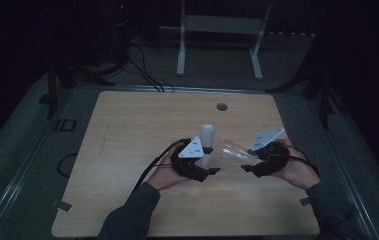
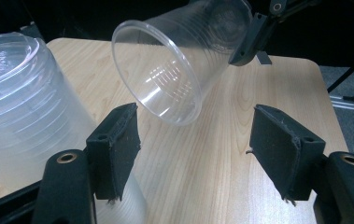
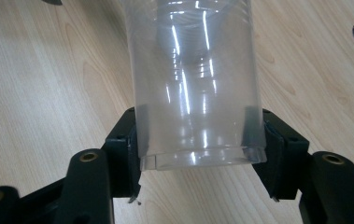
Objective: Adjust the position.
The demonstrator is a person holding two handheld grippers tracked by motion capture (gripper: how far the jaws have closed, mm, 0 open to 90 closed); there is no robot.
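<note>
Sideways, empty clear cup (image 2: 179,65) clamped in right gripper (image 1: 249,162), left gripper (image 1: 211,167) parted, upturned cup stack (image 2: 20,107) beside.

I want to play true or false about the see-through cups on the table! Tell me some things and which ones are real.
1. The right hand-held gripper is squeezing a clear cup. True.
2. That clear cup is standing upright on the table. False: it is held tilted in the air, its open mouth facing the left hand-held gripper.
3. A stack of cups sits beside the left hand-held gripper. True.
4. The left hand-held gripper is squeezing the stack of cups. False: the space between its jaws shows only bare tabletop, with the stack outside one jaw.
5. The table is made of black metal. False: it is light wood.
</note>
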